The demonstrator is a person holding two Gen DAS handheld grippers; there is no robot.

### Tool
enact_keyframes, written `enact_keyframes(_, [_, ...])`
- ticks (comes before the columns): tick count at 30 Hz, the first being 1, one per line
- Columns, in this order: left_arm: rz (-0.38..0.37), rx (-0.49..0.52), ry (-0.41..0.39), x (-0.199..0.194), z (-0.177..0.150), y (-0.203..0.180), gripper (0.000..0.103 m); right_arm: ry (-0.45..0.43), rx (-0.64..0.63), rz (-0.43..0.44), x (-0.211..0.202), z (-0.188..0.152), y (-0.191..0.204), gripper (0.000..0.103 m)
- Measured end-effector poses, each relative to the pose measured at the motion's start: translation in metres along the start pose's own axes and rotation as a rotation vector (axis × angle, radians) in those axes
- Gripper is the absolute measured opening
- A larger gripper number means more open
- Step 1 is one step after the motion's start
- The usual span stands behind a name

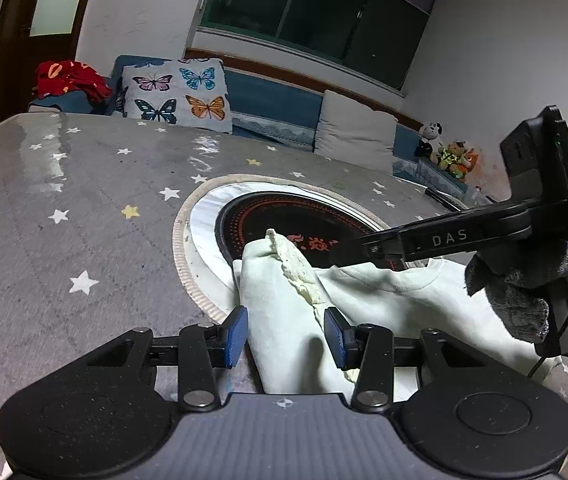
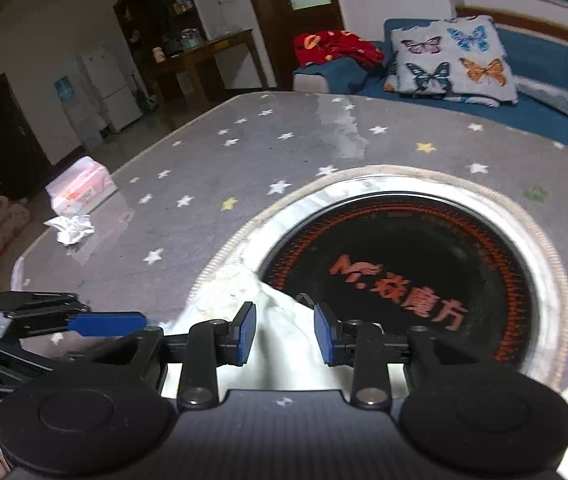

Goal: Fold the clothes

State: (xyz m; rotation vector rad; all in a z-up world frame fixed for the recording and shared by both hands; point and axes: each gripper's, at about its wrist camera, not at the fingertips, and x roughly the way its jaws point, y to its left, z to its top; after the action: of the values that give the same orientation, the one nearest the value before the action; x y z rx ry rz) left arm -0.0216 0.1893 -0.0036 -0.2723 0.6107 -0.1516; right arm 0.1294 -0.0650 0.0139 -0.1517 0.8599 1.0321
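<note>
The cream garment (image 1: 368, 304) lies bunched on the tabletop (image 1: 84, 208), its near fold running lengthwise between the left gripper (image 1: 286, 336)'s open jaws. The right gripper (image 2: 284, 334) – jaws parted too – straddles a raised fold over the dark burner (image 2: 404, 280).

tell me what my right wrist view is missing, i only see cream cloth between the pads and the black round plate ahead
Observer: The left wrist view shows the cloth is a cream sweatshirt with a ribbed crew neckline.
Operator: where is the right hand-held gripper on it
Observer: The right hand-held gripper reaches in from the right, just above the garment's far edge, at the rim of the black round plate.
Operator: and the left one
Observer: The left hand-held gripper is open, its blue pads either side of a folded sleeve with fleecy lining showing.
</note>
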Motion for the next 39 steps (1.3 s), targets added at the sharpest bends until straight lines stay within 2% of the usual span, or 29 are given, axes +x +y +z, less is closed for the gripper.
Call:
enact_keyframes(9, [-0.001,-0.015,-0.003,-0.003,-0.003,0.006,0.048,-0.004,0.086,0.108,0.037,0.010,-0.001,0.032])
enact_keyframes(11, [-0.001,-0.017,-0.002,-0.003,-0.003,0.008,0.049,0.005,0.108,0.140,0.040,0.010,-0.003,0.029])
enact_keyframes(12, [-0.002,-0.019,-0.001,-0.002,-0.003,0.009,0.050,0.002,0.112,0.144,0.040,0.009,-0.004,0.020])
enact_keyframes(13, [-0.004,-0.021,-0.001,-0.002,-0.004,0.009,0.051,-0.004,0.113,0.142,0.037,0.009,-0.004,0.010])
enact_keyframes(14, [-0.006,-0.023,0.000,-0.002,-0.004,0.010,0.051,-0.011,0.114,0.140,0.034,0.009,-0.005,0.009])
enact_keyframes(21, [-0.047,-0.019,-0.002,0.003,-0.002,0.006,0.054,-0.100,0.127,0.147,-0.004,0.007,-0.006,0.008])
enact_keyframes(28, [-0.138,0.019,0.004,0.012,-0.001,-0.014,0.063,-0.201,0.167,0.164,-0.051,-0.003,-0.009,0.007])
enact_keyframes(32, [-0.160,0.043,-0.021,0.010,-0.001,-0.024,0.067,-0.225,0.195,0.141,-0.062,-0.006,-0.016,0.007])
enact_keyframes(34, [-0.186,0.057,-0.025,0.010,0.000,-0.030,0.074,-0.226,0.202,0.136,-0.062,-0.006,-0.018,0.007])
enact_keyframes(35, [-0.183,0.080,-0.026,0.010,0.000,-0.034,0.075,-0.226,0.204,0.132,-0.063,-0.006,-0.018,0.007])
enact_keyframes(39, [-0.090,0.133,-0.059,0.010,0.001,-0.045,0.076,-0.236,0.213,0.124,-0.063,-0.004,-0.018,0.007])
